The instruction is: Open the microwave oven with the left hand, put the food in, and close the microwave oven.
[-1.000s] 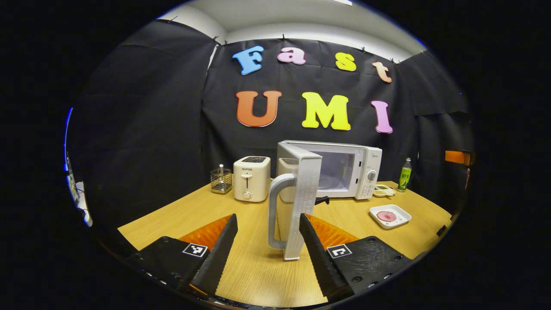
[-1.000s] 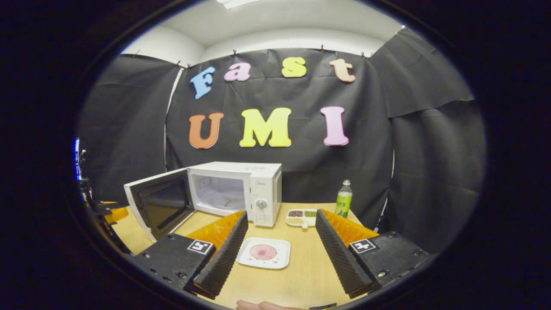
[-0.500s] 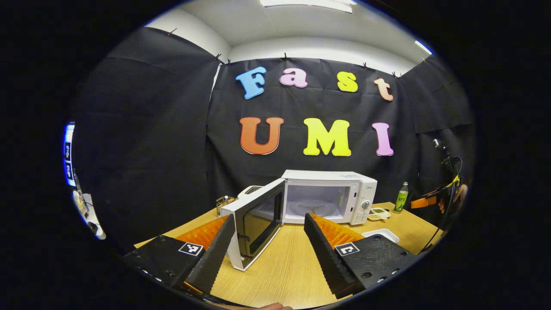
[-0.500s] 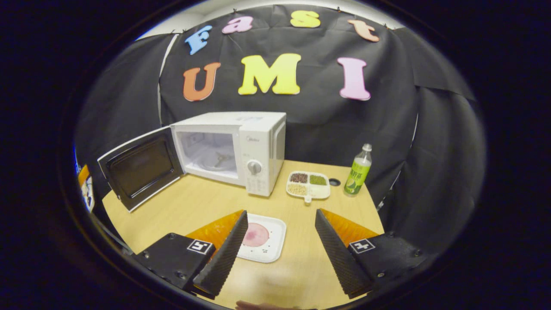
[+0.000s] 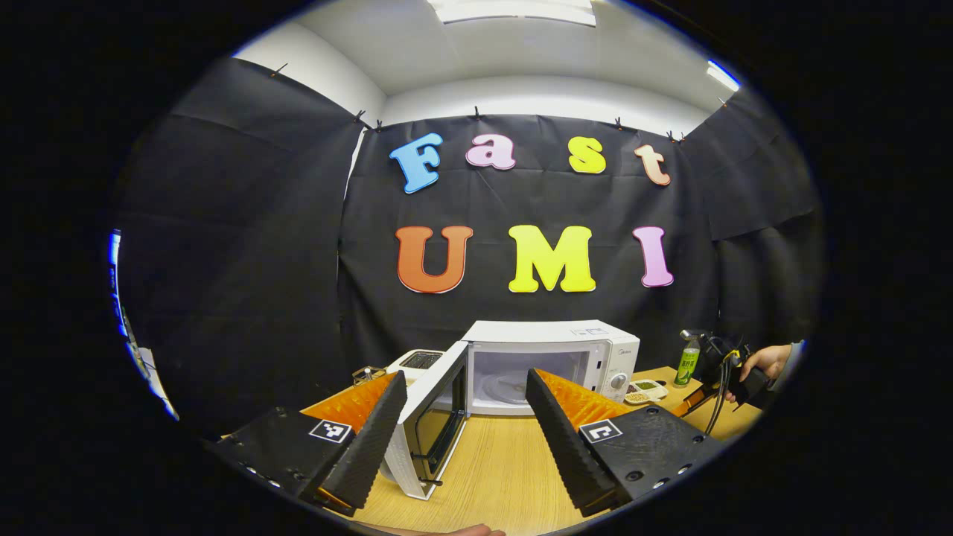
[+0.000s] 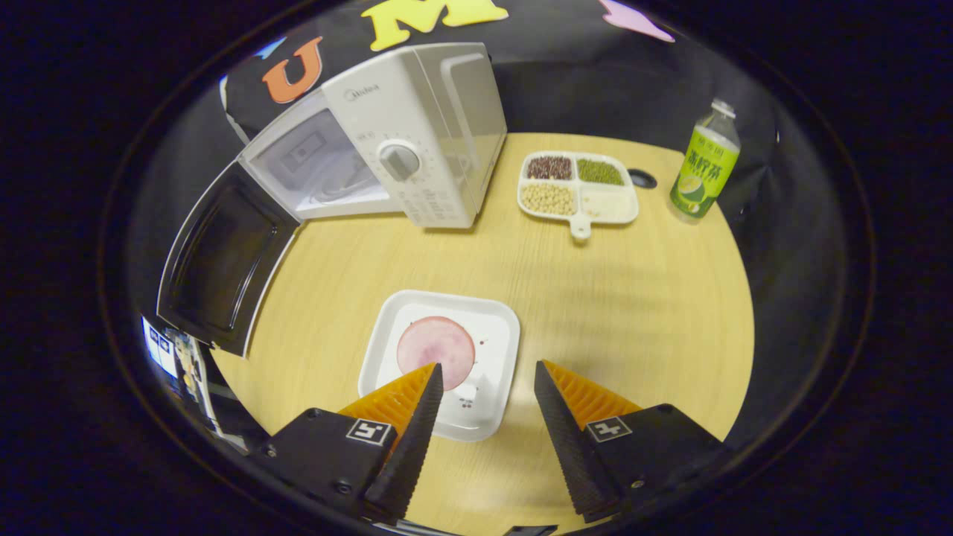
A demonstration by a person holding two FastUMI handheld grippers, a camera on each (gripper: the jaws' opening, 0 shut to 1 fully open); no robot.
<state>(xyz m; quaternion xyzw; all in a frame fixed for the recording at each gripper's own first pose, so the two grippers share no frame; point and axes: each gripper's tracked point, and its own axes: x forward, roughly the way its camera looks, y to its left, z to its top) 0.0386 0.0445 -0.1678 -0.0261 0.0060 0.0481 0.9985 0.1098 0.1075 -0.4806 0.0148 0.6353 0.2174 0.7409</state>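
The white microwave stands at the back of the wooden table with its door swung wide to the left. My left gripper hangs open in front of it, apart from the door, with nothing between its fingers. In the right gripper view the microwave and its open door lie at the upper left. A pink round slice of food rests on a white square plate. My right gripper is open just above the plate's near right part, looking steeply down.
A divided dish of beans and a green bottle sit right of the microwave. A toaster stands behind the door. A person's hand holding the other gripper shows at the far right of the left gripper view.
My left gripper drew back from the door handle and the door stayed wide open. My right gripper came forward and tipped down over the plate of food.
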